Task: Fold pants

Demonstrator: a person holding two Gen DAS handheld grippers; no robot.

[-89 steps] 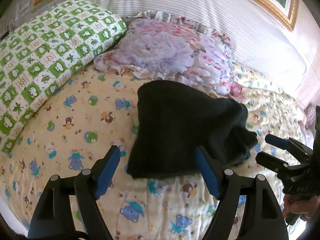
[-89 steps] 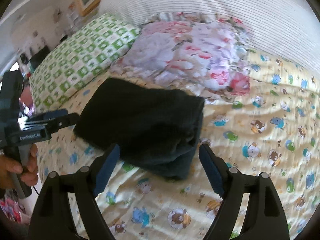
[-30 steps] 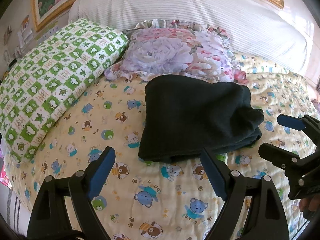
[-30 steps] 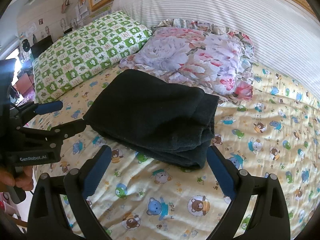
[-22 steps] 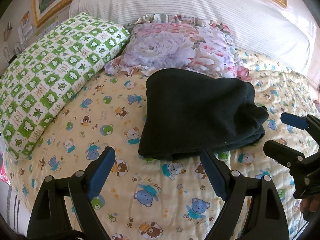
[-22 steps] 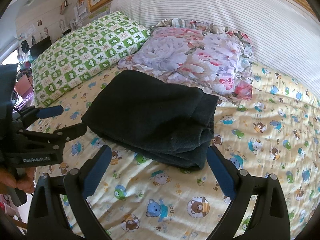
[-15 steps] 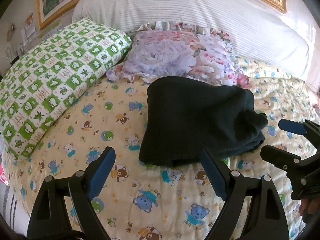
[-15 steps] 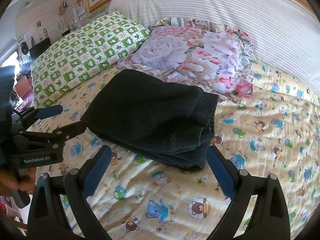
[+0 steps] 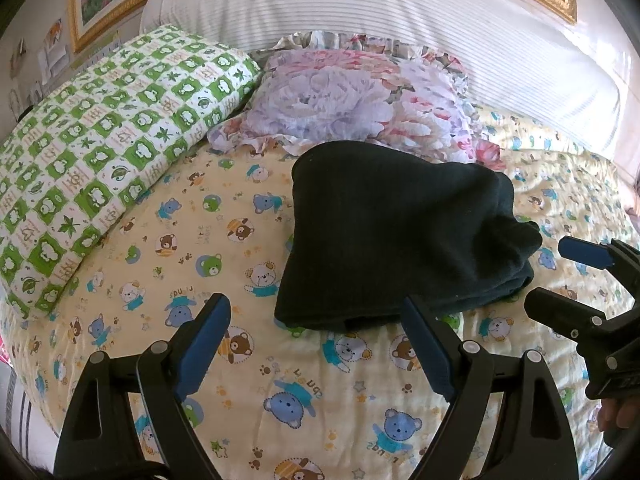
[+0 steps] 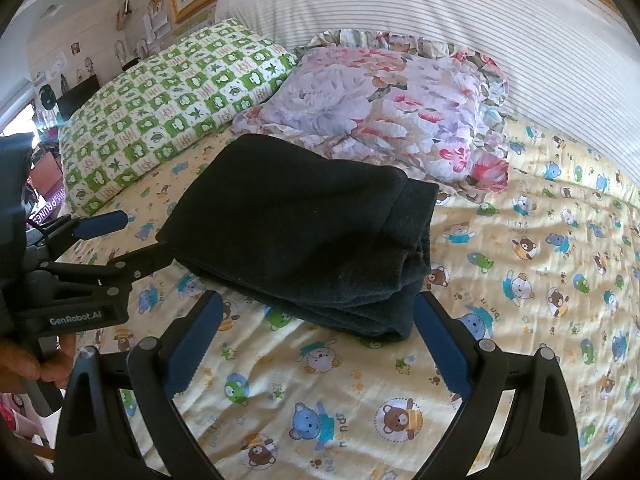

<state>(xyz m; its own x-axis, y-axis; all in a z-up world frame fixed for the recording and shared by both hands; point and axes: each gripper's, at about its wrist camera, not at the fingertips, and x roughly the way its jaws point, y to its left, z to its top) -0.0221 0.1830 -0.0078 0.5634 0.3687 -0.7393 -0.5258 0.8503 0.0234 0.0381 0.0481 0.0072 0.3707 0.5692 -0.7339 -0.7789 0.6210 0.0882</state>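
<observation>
The dark pants (image 9: 396, 236) lie folded in a thick rectangular stack on the yellow bear-print sheet (image 9: 304, 392), just in front of the pillows; they also show in the right wrist view (image 10: 304, 236). My left gripper (image 9: 316, 320) is open and empty, just short of the stack's near edge. My right gripper (image 10: 316, 316) is open and empty, near the stack's front right corner. Each gripper shows in the other's view: the right one (image 9: 560, 276) to the right of the stack, the left one (image 10: 136, 236) at its left edge.
A green-and-white checked pillow (image 9: 100, 152) lies at the back left and a floral pillow (image 9: 344, 100) behind the pants. A white striped headboard cushion (image 9: 380, 12) runs along the back. Bare sheet (image 10: 540, 248) spreads right of the stack.
Both grippers have drawn back a little from the folded pants and stayed open. The pants have not moved.
</observation>
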